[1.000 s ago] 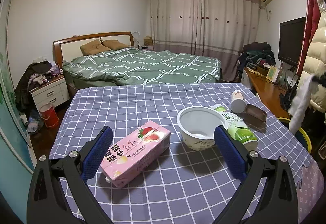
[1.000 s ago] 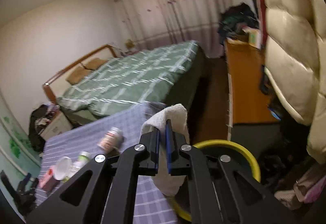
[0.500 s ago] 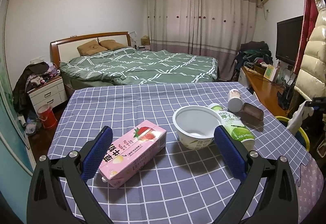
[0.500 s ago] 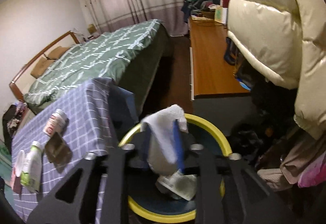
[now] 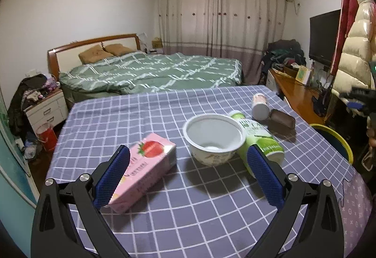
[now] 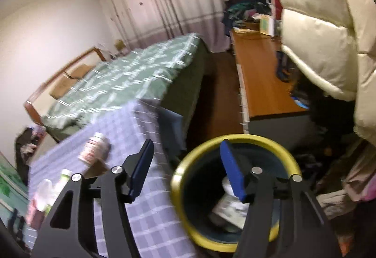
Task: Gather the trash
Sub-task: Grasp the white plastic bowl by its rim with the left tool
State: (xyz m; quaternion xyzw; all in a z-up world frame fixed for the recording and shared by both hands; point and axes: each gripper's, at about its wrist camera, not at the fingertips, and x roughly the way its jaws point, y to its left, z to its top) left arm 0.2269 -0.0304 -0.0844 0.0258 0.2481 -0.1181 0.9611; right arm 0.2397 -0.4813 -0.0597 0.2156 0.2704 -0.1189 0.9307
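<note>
In the left wrist view, the left gripper (image 5: pixel 188 171) stood at the bottom of the frame with its jaws wide apart and nothing between them; left of centre on the checked tablecloth (image 5: pixel 117 117) lay a pink strawberry carton (image 5: pixel 145 168), then at centre a white bowl (image 5: pixel 213 138), and to its right a green bottle (image 5: pixel 258 140) on its side touching the bowl. In the right wrist view, the right gripper (image 6: pixel 185 171) was opening with nothing between its pads, while at lower centre-right the yellow-rimmed bin (image 6: pixel 183 178) held pale crumpled trash (image 6: pixel 229 206).
</note>
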